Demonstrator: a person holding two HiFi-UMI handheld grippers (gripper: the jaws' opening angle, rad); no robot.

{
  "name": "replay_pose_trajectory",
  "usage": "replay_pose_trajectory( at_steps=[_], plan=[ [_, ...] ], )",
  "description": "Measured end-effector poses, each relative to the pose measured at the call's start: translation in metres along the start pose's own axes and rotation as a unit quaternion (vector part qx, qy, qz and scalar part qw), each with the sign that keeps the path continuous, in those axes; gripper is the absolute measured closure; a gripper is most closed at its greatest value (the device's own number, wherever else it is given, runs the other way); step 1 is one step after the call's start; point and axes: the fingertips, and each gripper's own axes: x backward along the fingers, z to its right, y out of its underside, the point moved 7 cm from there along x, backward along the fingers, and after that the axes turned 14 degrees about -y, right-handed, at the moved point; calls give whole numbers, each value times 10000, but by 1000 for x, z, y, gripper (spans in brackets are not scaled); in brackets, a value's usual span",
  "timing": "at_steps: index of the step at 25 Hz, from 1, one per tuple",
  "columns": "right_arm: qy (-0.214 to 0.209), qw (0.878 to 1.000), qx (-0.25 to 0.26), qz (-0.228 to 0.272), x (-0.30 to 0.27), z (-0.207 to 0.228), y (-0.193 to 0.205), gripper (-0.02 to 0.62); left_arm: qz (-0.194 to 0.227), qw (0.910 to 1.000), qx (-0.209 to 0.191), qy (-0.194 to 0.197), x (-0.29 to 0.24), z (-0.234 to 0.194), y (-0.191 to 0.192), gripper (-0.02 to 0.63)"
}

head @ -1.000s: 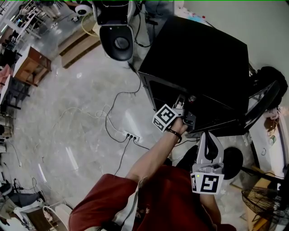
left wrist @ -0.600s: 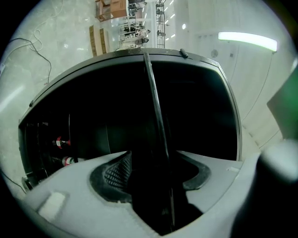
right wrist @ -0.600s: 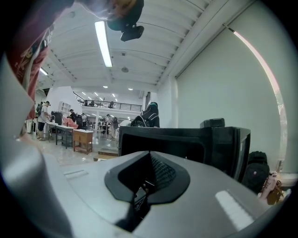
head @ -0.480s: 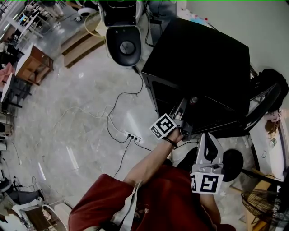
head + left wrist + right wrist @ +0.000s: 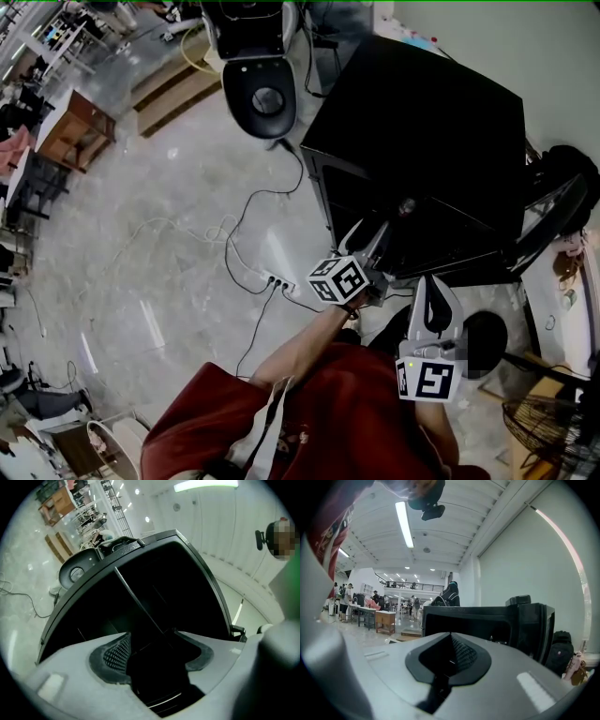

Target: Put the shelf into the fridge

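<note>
1. Left gripper point(image 5: 151, 644): fingers have just been opening wide, nothing between them, facing the open fridge point(image 5: 422, 122).
2. Shelf point(image 5: 140, 604): thin edge inside the fridge, apparently seated; task seemingly near done.
3. Right gripper point(image 5: 451, 641): fingers closed, empty.

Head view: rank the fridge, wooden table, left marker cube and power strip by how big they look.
1. fridge
2. wooden table
3. left marker cube, which looks bigger because it is nearer the camera
4. power strip
</note>
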Motion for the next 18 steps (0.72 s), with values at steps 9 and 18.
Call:
replay_pose_trajectory(
  at_steps=[9, 18],
  plan=[
    [-46, 10000, 21, 8, -2, -2, 0, 595, 152, 9903, -1375, -157, 23, 8, 4, 310],
    [19, 10000, -6, 1, 1, -1, 3, 595, 767, 9359, -3422, -338, 36, 21, 2, 310]
  ],
)
